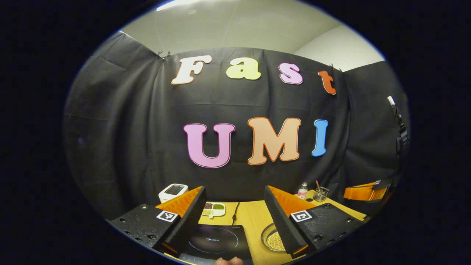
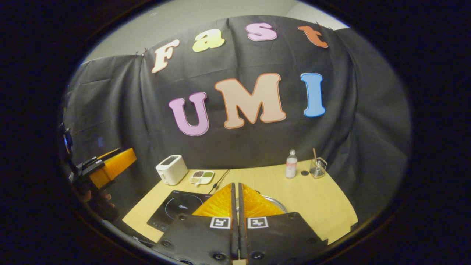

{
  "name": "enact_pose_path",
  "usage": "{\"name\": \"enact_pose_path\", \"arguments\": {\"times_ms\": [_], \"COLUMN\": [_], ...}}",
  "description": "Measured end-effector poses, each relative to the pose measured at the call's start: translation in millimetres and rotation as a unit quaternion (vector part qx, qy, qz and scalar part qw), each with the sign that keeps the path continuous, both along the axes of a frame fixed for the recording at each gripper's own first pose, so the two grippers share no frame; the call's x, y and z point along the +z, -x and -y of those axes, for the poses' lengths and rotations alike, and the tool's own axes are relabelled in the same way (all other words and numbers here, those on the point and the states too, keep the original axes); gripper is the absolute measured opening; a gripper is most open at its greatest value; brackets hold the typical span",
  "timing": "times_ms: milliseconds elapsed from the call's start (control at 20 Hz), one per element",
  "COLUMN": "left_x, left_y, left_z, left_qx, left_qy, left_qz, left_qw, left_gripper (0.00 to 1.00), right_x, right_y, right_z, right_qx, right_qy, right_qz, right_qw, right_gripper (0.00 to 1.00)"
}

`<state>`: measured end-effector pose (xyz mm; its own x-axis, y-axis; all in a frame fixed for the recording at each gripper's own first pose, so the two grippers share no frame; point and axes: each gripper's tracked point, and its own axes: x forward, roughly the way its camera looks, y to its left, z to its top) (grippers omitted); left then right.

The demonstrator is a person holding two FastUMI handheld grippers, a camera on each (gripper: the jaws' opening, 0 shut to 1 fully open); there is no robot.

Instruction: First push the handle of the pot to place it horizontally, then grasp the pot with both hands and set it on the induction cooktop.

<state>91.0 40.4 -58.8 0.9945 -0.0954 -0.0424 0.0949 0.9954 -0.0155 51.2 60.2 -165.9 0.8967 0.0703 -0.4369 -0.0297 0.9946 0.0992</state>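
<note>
Steel pot [image 1: 274, 241] sits right of the induction cooktop [image 1: 217, 241] on the counter [image 2: 323, 202]. Left hand-held gripper [image 1: 235, 213] is spread apart, right hand-held gripper [image 2: 235, 195] closed together, empty. An off-centre push on the handle could skid the pot instead of turning it.

One bench [image 2: 323, 206] carries one black cooktop [image 2: 173, 210] at 7 o'clock, one white toaster [image 2: 171, 169] at 10 o'clock, one sectioned dish [image 2: 201, 177] beside it, one bottle [image 2: 291, 164] and one glass cup [image 2: 318, 167] at 1 o'clock, and one pot [image 1: 273, 240] at centre. Two grippers: the left gripper [image 1: 234, 215], the right gripper [image 2: 235, 197]
</note>
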Motion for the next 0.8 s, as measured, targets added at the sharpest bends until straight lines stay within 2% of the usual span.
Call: {"name": "enact_pose_path", "arguments": {"times_ms": [100,300,500,550,650,800], "left_x": [-9.6,-26.0,-32.8,-37.3,-42.0,-45.8], "left_y": [-10.6,-25.9,-37.1,-36.6,-38.7,-43.7], "left_z": [-3.0,-9.0,-17.4,-18.0,-17.4,-23.6], "left_qx": [-0.019,-0.045,-0.043,-0.044,-0.048,-0.041], "left_qy": [0.014,0.02,0.021,0.023,0.029,0.031], "left_qz": [-0.007,-0.018,-0.022,-0.026,-0.031,-0.036], "left_qw": [1.0,0.999,0.999,0.998,0.998,0.998], "left_gripper": [0.95,0.96,0.95,0.95,0.96,0.96], "right_x": [-19.9,-62.2,-110.0,-119.9,-144.6,-174.7], "right_y": [-0.5,2.2,22.3,26.9,37.5,54.3], "right_z": [-1.4,-8.2,-16.7,-17.2,-18.9,-27.3], "right_qx": [-0.018,-0.039,-0.035,-0.038,-0.04,-0.035], "right_qy": [-0.002,-0.022,-0.025,-0.026,-0.029,-0.033], "right_qz": [-0.023,-0.076,-0.147,-0.16,-0.192,-0.232], "right_qw": [1.0,0.996,0.988,0.986,0.98,0.971], "right_gripper": [0.0,0.02,0.0,0.03,0.0,0.03]}}
